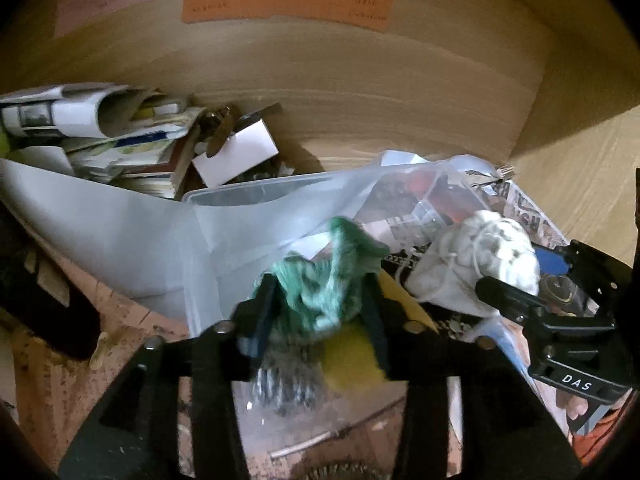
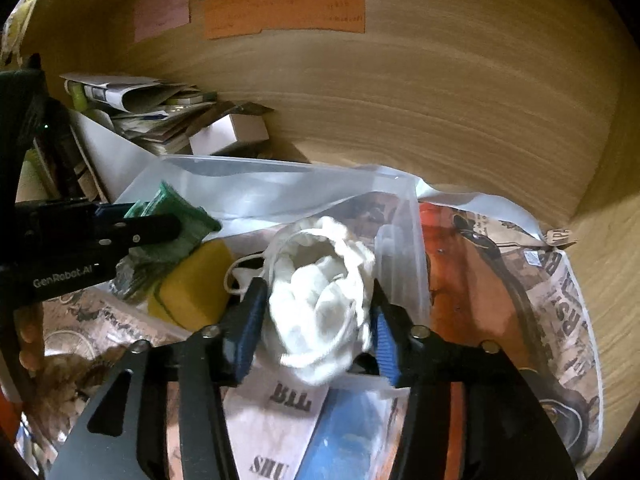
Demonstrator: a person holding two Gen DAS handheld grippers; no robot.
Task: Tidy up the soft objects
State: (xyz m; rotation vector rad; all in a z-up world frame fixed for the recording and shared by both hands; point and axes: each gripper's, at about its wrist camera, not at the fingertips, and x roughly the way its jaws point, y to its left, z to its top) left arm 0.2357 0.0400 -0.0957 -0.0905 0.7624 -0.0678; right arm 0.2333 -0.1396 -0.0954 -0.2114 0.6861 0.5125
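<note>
My left gripper is shut on a green knitted cloth, held above a yellow sponge and a grey scrubber. It also shows in the right wrist view with the green cloth at the left. My right gripper is shut on a crumpled white cloth, held over the clear plastic bin. In the left wrist view the right gripper holds the white cloth at the right. The yellow sponge lies below the left gripper.
The clear bin's rim stands on newspaper inside a wooden cabinet. A heap of papers and a white box sits at the back left. Coloured notes stick to the back wall. A white sheet leans at the left.
</note>
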